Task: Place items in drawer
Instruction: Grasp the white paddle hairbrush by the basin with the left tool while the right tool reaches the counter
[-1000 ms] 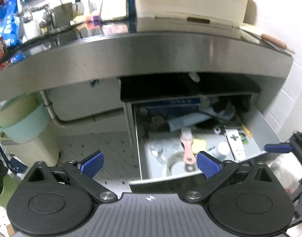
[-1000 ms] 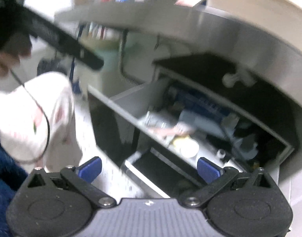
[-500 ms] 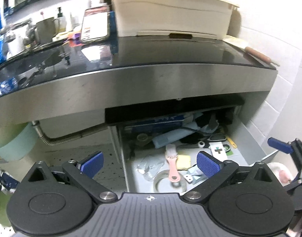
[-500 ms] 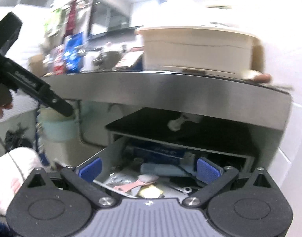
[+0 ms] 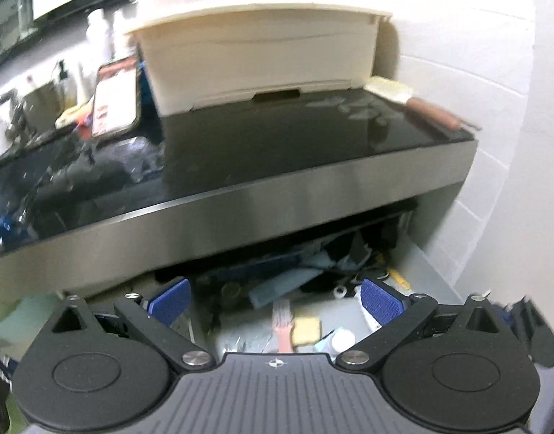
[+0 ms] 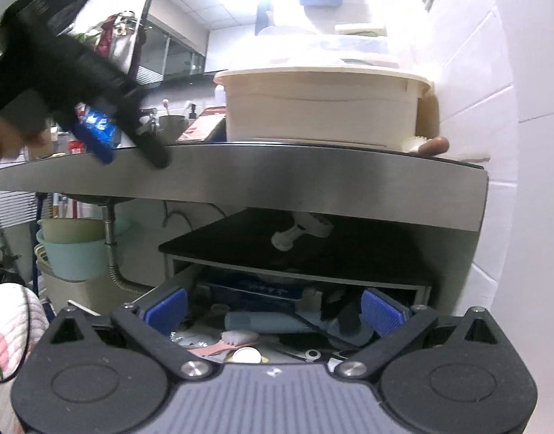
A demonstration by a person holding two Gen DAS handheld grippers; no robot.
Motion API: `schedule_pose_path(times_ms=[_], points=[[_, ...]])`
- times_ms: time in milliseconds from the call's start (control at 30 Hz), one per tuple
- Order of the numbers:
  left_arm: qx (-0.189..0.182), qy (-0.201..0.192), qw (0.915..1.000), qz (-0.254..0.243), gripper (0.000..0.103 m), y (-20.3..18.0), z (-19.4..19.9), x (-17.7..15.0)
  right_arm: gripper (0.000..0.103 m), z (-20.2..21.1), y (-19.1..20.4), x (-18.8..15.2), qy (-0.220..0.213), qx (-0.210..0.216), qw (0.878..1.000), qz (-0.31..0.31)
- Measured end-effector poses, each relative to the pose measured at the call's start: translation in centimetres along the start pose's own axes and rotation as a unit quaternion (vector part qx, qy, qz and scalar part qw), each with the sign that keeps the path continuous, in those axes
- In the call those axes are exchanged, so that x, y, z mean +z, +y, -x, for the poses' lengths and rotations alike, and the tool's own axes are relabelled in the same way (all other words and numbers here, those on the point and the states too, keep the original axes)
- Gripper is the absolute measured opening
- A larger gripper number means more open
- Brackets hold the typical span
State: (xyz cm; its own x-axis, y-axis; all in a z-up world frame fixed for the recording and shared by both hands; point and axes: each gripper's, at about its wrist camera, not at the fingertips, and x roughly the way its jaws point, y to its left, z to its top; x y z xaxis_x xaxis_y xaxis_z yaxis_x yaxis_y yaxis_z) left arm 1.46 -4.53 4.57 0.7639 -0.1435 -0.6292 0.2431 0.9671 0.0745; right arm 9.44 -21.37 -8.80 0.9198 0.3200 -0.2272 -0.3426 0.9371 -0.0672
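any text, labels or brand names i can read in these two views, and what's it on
None can be read.
Blue box at the back of the open drawer: pale lettering on its front, too blurred to read.
Phone leaning on the counter: red and white screen content, too small and blurred.
Blue packet behind the left gripper: white marks, unreadable.

We carry two alike tools: the left gripper (image 5: 273,302) and right gripper (image 6: 273,307) each have black linkage arms, round black housings, silver screws, a ribbed grey base with a small cross mark, and blue ribbed pads (image 5: 381,302). A pink floral quilted sleeve (image 6: 9,332) covers one arm.
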Motion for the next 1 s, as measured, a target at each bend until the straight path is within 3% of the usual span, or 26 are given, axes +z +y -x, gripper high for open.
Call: schedule_pose_path(times_ms=[267, 400, 533, 700, 833, 1000], points=[[-0.071, 0.058, 0.9957, 0.015, 0.101, -1.9, -1.2, 4.1, 0.103, 0.3, 0.8, -0.4, -0.005, 0.014, 1.000, 0.023], [-0.100, 0.052, 0.9918, 0.060, 0.101, -2.4, -1.1, 7.1, 0.103, 0.2, 1.2, -0.5, -0.006, 0.020, 0.999, 0.031], [-0.133, 0.062, 0.9823, 0.116, 0.101, -3.1, -2.0, 11.0, 0.103, 0.4, 0.9, -0.5, -0.009, 0.025, 0.999, 0.022], [-0.109, 0.054, 0.9906, 0.063, 0.101, -7.3, -4.0, 16.5, 0.103, 0.6, 0.3, -0.5, -0.015, 0.028, 0.999, 0.002], [-0.104, 0.067, 0.9908, 0.055, 0.101, -10.2, -7.1, 20.7, 0.103, 0.8, 0.0, -0.5, -0.015, 0.031, 0.999, -0.007], [-0.083, 0.055, 0.9950, 0.015, 0.101, -12.9, -10.8, 22.7, 0.103, 0.9, 0.0, -0.5, -0.017, 0.031, 0.999, -0.010]])
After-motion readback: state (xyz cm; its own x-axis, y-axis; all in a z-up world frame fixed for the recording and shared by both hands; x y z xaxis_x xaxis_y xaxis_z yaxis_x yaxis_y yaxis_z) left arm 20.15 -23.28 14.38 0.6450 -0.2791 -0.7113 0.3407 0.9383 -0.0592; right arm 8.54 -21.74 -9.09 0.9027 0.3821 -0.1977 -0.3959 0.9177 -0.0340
